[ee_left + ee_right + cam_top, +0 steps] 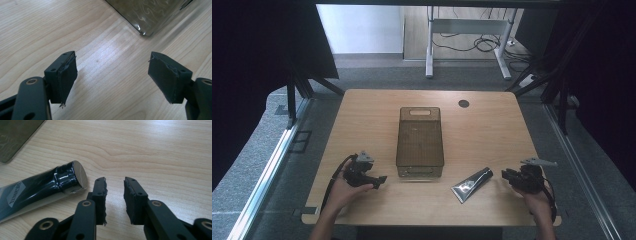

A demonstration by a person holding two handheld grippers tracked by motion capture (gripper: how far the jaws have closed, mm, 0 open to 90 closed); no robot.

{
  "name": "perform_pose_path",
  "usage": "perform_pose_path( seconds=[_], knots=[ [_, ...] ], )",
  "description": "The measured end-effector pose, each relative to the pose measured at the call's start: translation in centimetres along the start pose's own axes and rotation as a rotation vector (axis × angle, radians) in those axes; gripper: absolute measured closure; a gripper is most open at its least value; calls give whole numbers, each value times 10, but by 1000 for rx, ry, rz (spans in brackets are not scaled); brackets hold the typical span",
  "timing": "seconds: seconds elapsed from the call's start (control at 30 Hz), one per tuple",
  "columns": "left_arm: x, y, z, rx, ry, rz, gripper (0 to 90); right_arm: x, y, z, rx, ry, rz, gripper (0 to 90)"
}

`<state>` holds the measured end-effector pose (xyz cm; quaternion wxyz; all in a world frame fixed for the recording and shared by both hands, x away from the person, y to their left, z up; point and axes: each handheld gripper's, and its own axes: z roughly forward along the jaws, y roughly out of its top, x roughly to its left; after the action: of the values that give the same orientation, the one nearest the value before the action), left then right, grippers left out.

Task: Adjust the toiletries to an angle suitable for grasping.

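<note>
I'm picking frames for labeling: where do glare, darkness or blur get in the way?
High view: dark at both sides, the table evenly lit. Left gripper view: a white glare patch on the wood beside the smoky bin, near parts of the tool soft. Right gripper view: highlights on the black tube, its label blurred.

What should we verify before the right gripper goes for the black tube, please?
1. Black tube lies free on the table, near the bin: ok.
2. Right gripper jaws narrowly apart, nothing between them: ok.
3. Jaws lined up on the tube's cap: not ok, cap sits beside them.
4. Left gripper open wide, clear of the tube: ok.
5. Smoky transparent bin unobstructed: ok.
</note>
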<state>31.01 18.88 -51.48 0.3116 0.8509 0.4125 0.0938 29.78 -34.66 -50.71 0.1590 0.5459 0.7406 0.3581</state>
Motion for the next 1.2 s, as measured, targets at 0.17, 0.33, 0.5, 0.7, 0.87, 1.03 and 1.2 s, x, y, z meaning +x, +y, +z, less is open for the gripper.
perform_pose_path(
  seconds=[0.17,0.33,0.5,0.7,0.87,1.03,1.2],
  knots=[
    [-3,0,4,10,-12,6,236,2,3,-3,-17,3,-3,758],
    [-4,1,5,12,-9,10,237,4,3,2,-4,5,-2,781],
    [-3,2,8,20,-8,23,236,5,3,1,6,11,-8,867],
    [-6,0,5,12,-5,6,236,13,11,-1,15,24,-26,873],
    [-5,0,4,7,-14,2,237,30,29,4,66,36,-88,872],
    [-4,0,2,0,-16,-2,237,53,53,5,119,56,-168,873],
    [-5,0,3,2,-26,5,237,80,68,20,221,97,-244,867]
  ],
)
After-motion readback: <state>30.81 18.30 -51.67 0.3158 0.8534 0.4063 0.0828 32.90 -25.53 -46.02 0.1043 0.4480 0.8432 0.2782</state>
